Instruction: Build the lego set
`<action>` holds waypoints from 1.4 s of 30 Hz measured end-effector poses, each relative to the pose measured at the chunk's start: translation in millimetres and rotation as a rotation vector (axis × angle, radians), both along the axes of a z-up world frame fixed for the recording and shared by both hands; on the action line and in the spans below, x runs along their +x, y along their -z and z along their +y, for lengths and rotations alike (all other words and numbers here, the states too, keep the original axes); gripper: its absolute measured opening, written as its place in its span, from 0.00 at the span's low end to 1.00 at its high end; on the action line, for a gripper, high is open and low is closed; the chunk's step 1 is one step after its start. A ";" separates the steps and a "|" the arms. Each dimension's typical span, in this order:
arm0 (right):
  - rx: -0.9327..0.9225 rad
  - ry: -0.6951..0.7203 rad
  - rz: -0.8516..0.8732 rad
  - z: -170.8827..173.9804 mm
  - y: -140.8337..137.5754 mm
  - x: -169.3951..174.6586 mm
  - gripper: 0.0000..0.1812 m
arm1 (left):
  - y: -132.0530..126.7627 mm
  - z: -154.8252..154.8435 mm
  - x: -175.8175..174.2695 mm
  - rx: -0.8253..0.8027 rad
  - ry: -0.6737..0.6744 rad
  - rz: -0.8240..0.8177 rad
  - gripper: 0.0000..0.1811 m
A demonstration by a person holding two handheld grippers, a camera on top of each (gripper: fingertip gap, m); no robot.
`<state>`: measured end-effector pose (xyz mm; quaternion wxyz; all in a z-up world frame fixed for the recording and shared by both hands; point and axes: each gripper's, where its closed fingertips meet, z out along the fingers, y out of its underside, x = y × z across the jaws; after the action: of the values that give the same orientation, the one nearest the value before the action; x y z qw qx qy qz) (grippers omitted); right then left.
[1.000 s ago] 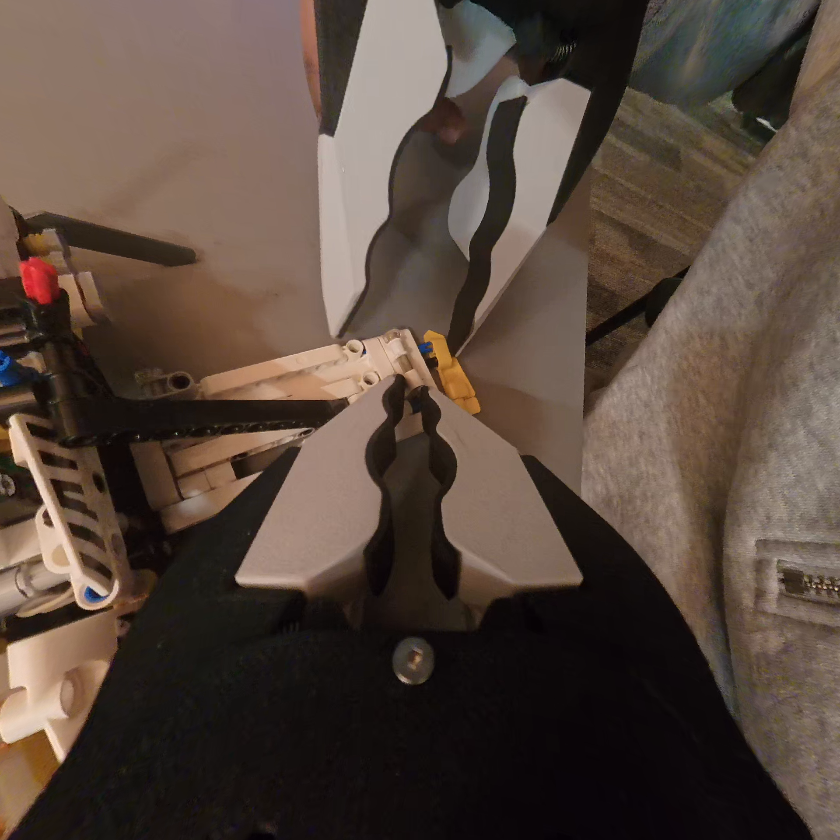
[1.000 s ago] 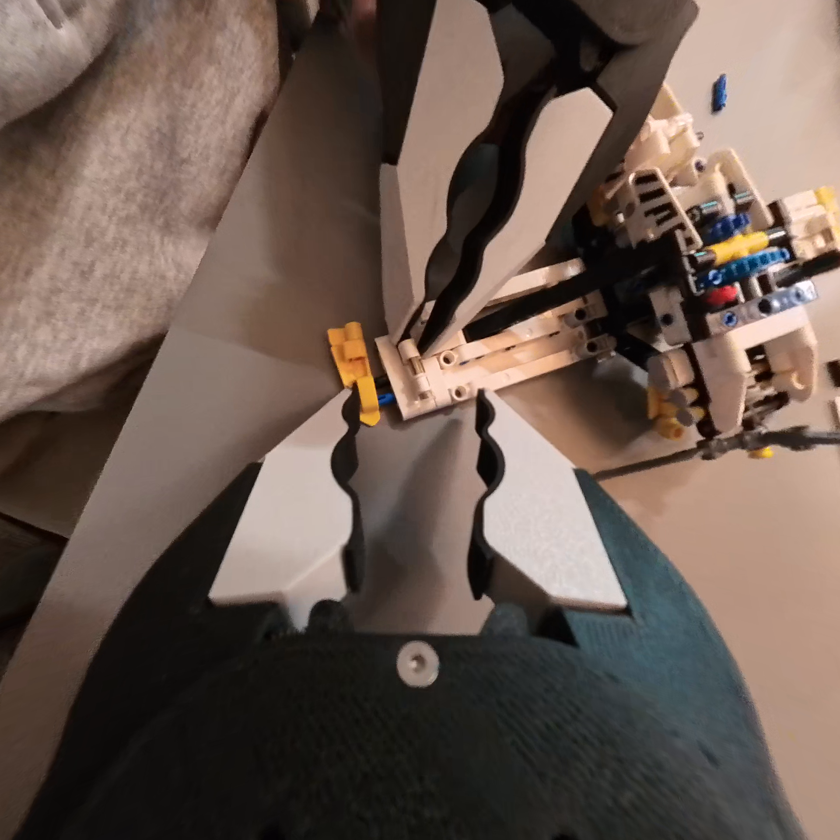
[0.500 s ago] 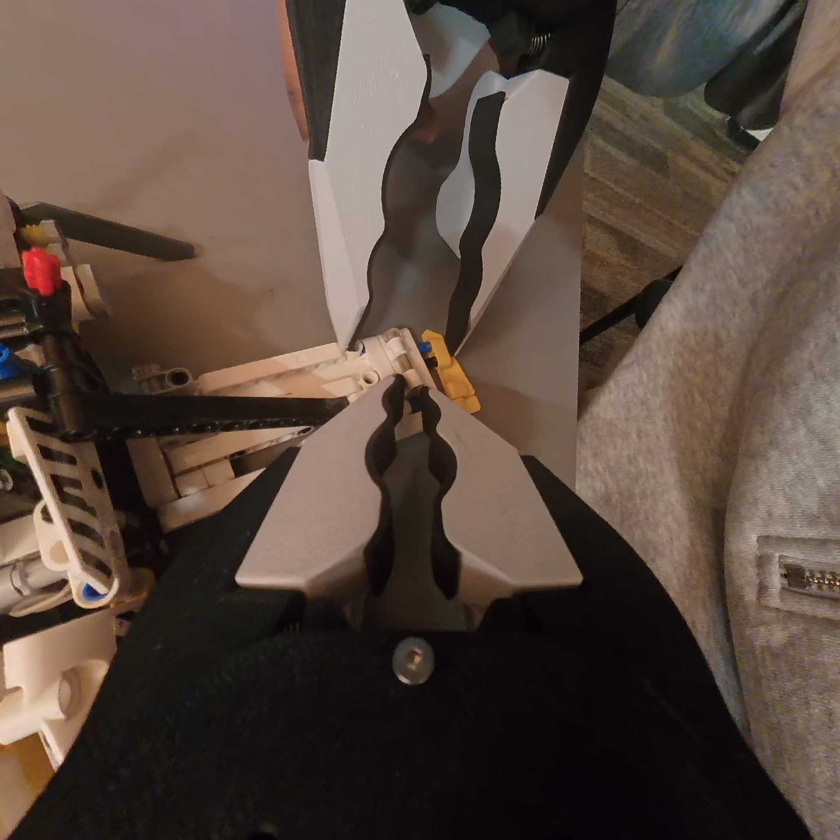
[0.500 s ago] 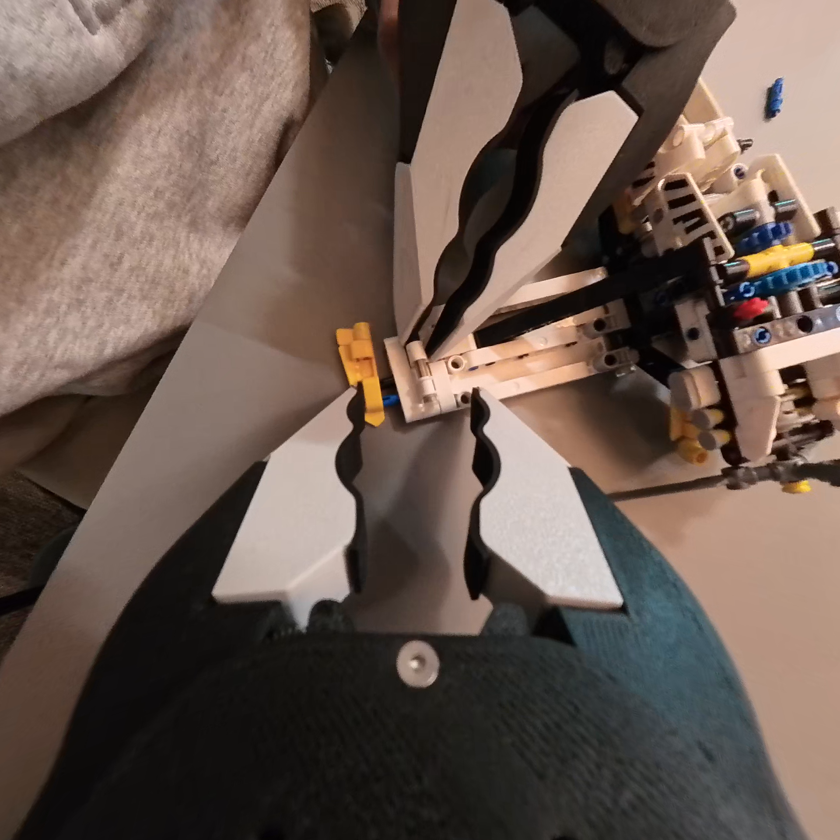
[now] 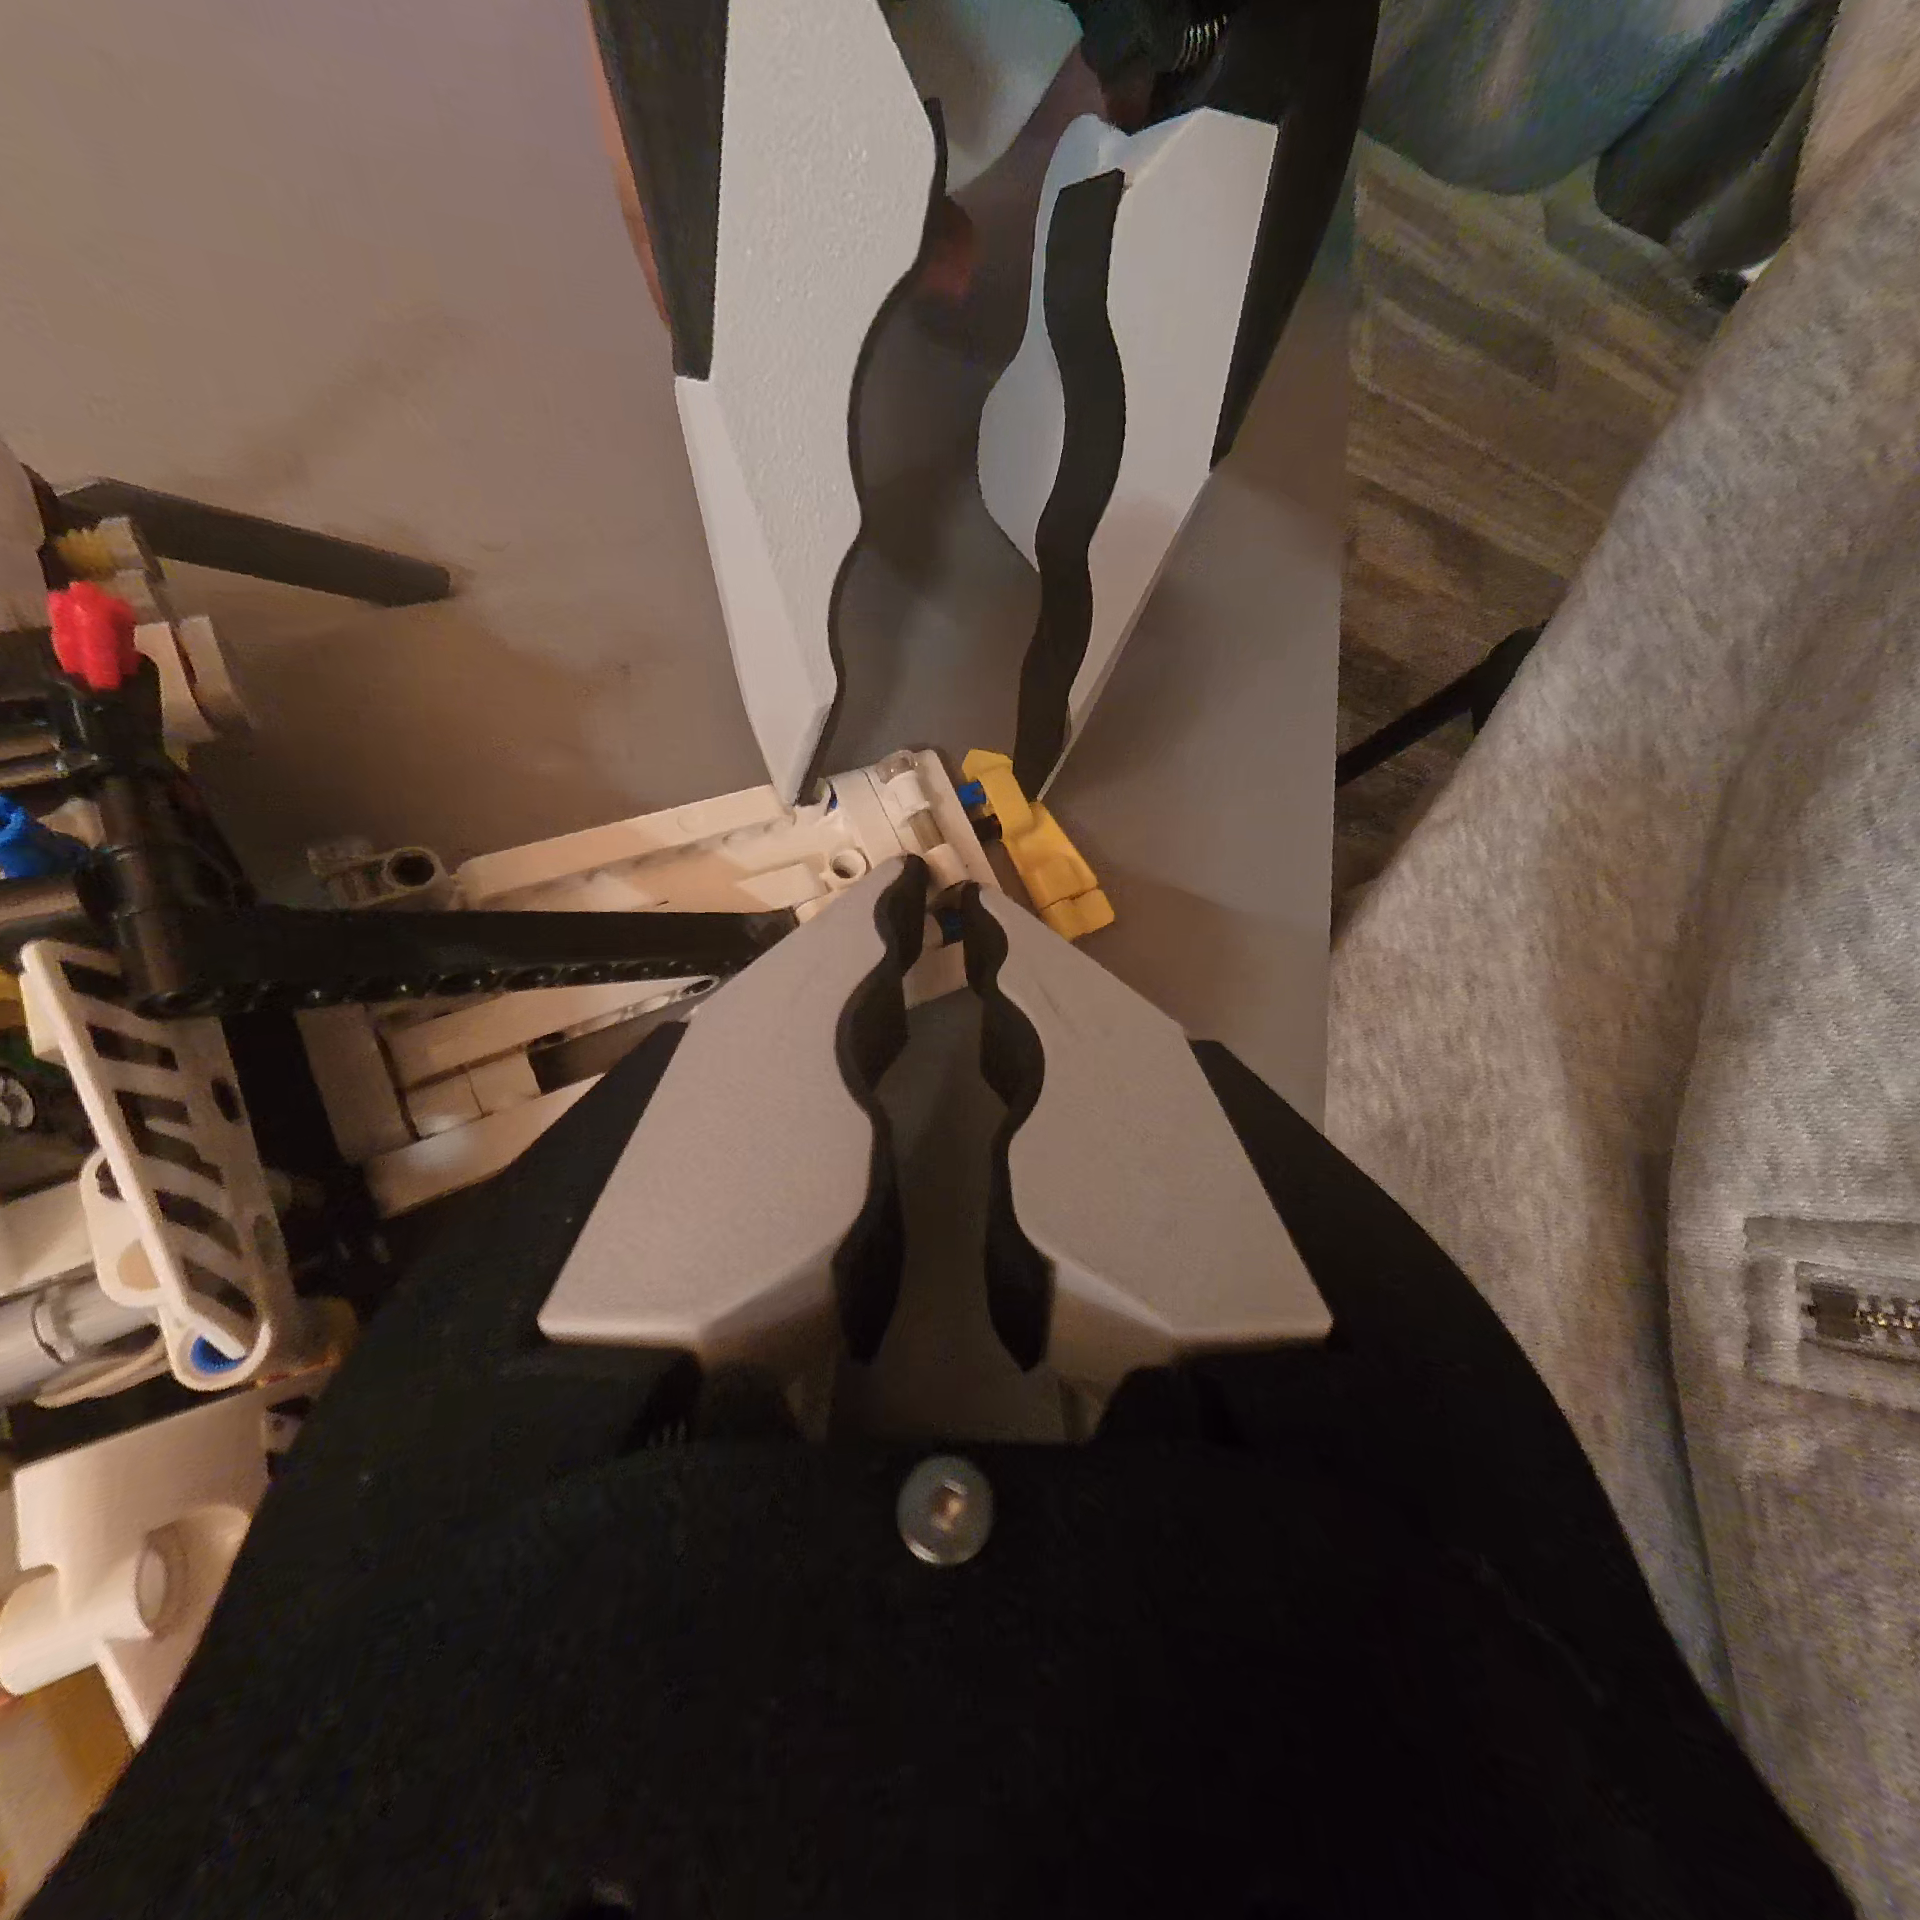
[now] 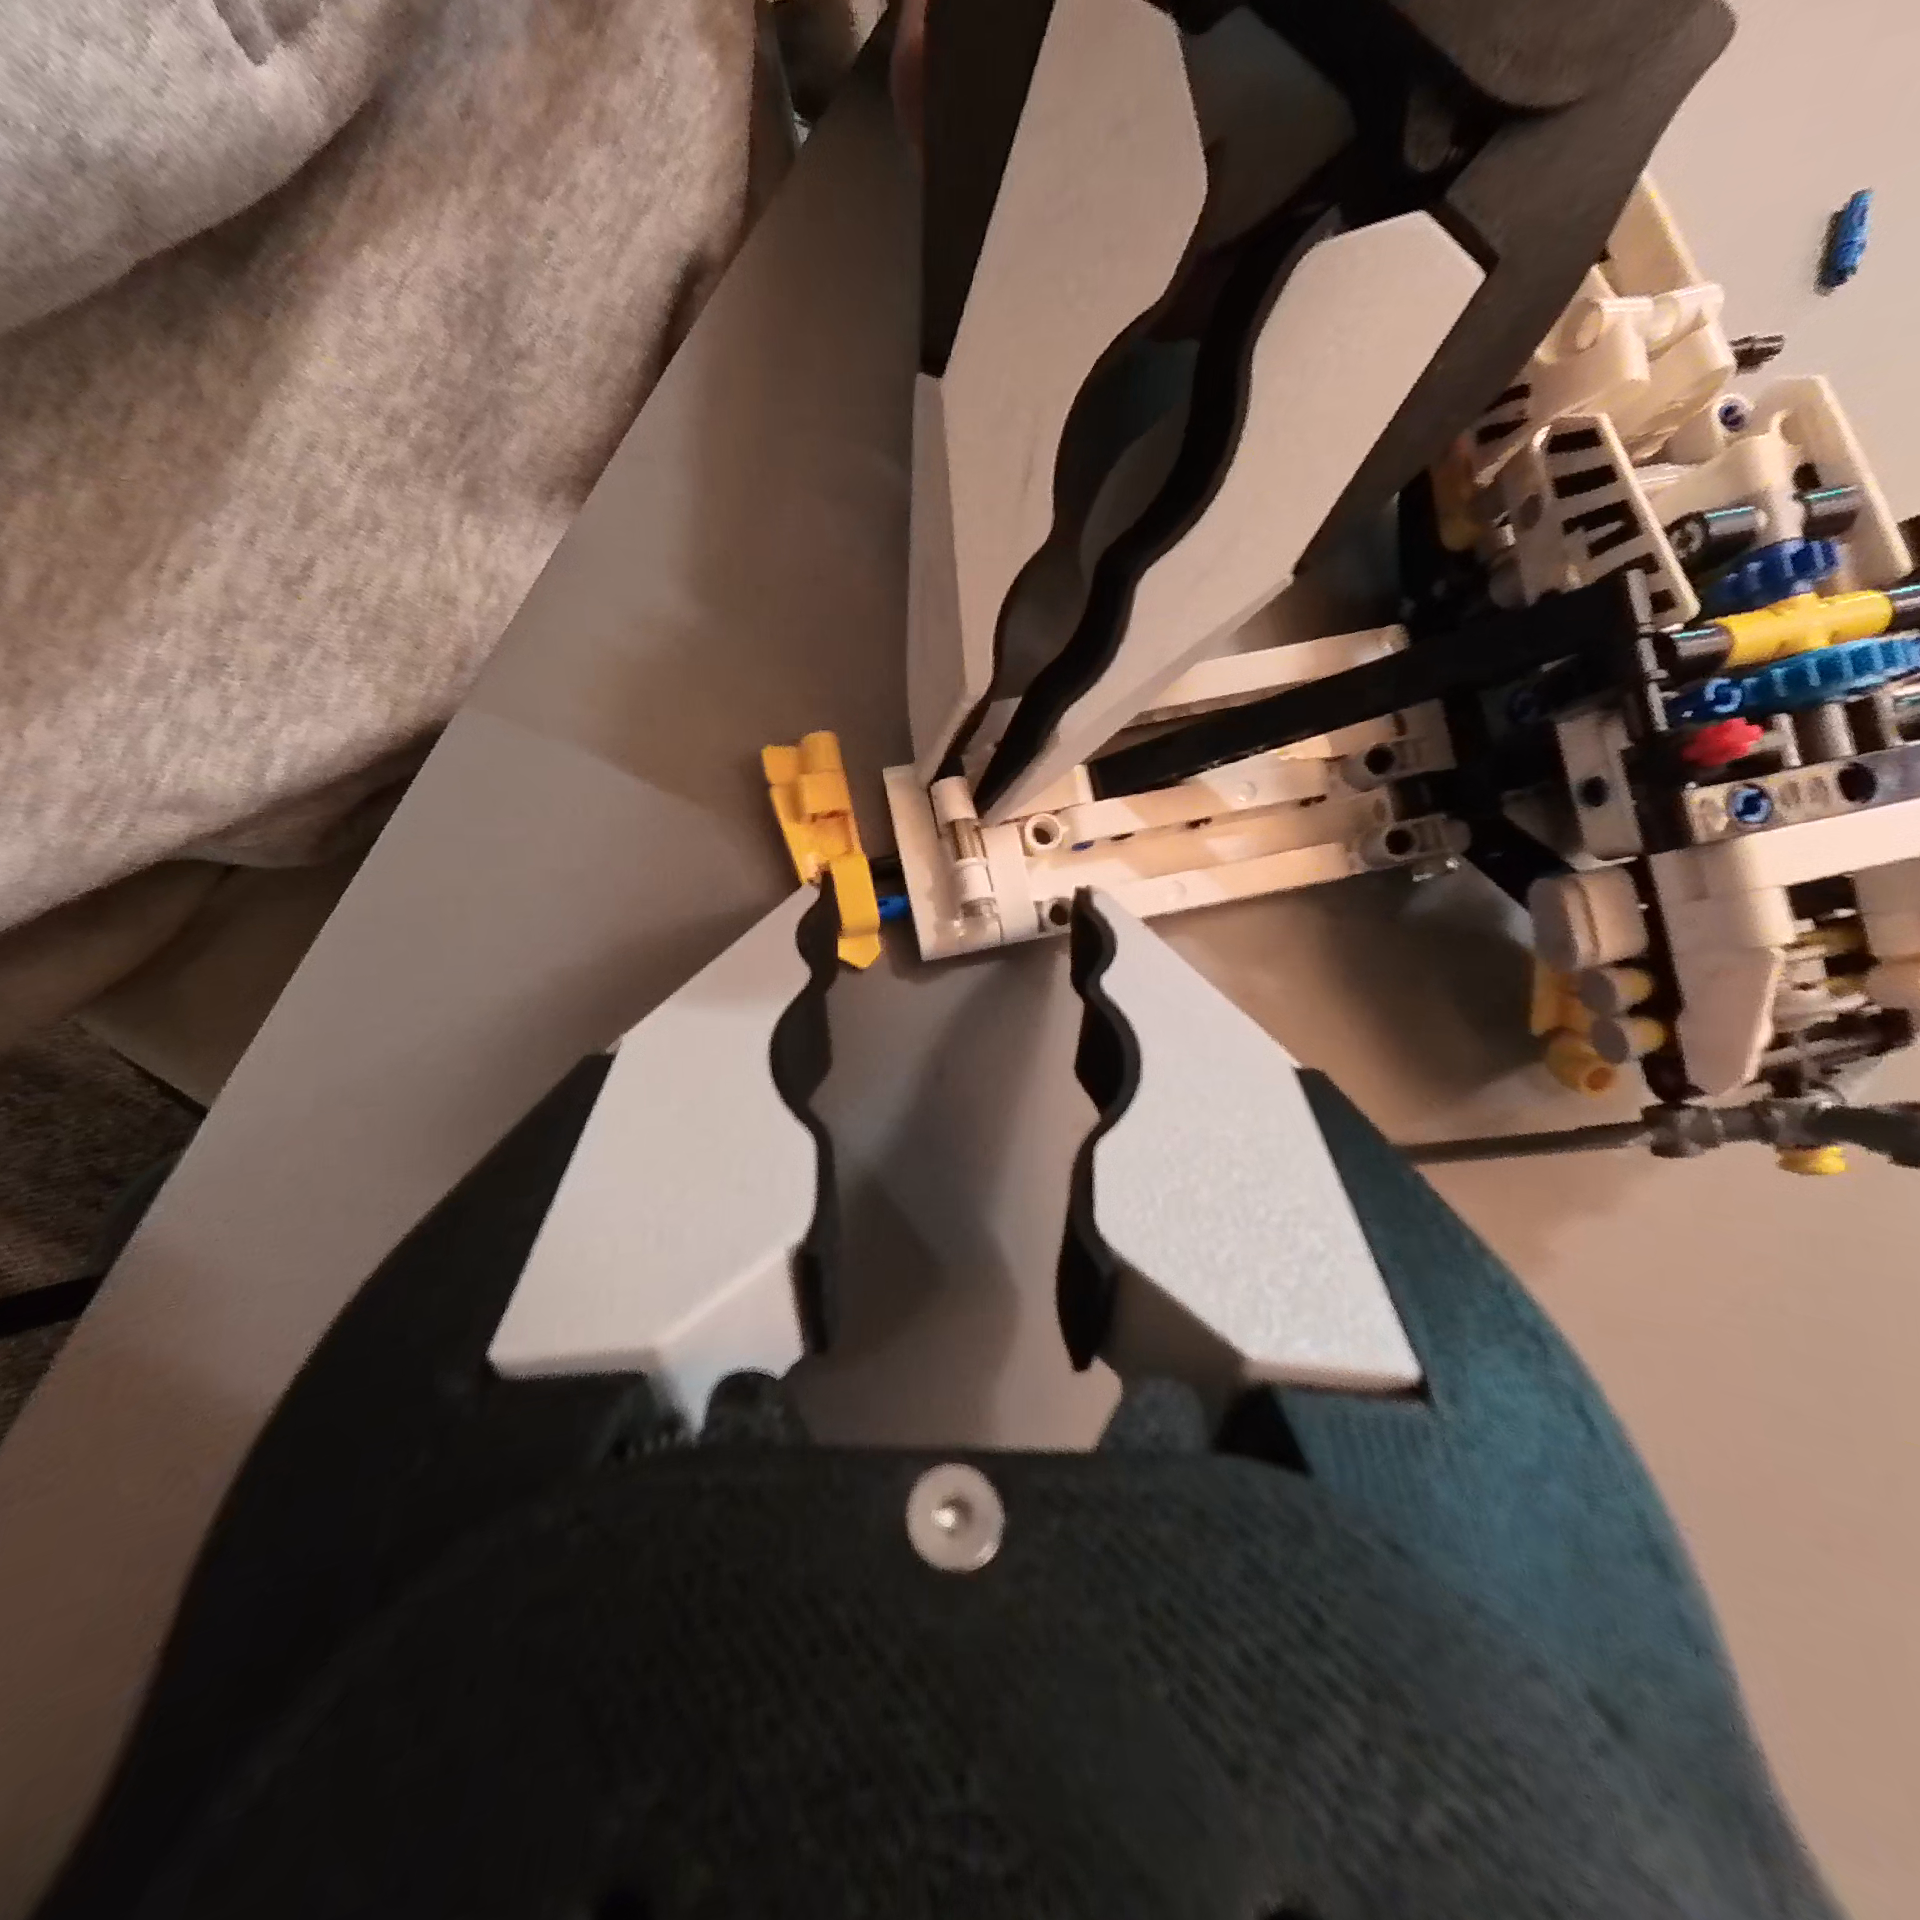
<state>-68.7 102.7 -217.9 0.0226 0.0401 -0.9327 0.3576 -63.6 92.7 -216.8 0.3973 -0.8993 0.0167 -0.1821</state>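
Left wrist view: left gripper (image 5: 938, 902) jaws clamped white beam end of lego model (image 5: 665, 883) on table (image 5: 312, 312). Right wrist view: right gripper (image 6: 951, 920) jaws open, straddling beam end; yellow piece (image 6: 821, 842) just beside it.

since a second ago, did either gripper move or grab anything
Barely. The right gripper swung a little: in its view the lego model and the loose blue piece slid right. Nothing was grabbed or released. The left gripper stays shut on the white beam, and the yellow piece still sits just off its end, by the open right gripper's fingertip.
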 end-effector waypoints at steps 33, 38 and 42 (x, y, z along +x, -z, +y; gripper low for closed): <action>0.004 -0.012 0.049 -0.3 2.6 -0.7 0.24 | 0.2 0.6 -0.3 -0.004 -0.006 -0.032 0.03; 0.002 0.001 0.041 -0.5 2.8 -0.4 0.24 | 0.2 0.6 -0.4 -0.005 -0.017 -0.039 0.03; 0.000 0.029 0.034 -1.2 2.9 -1.0 0.24 | 0.1 0.1 -1.2 -0.007 -0.029 -0.055 0.03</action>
<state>-69.7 101.4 -220.8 0.0434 0.0328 -0.9328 0.3564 -64.8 92.8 -216.9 0.3972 -0.8955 -0.0078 -0.2009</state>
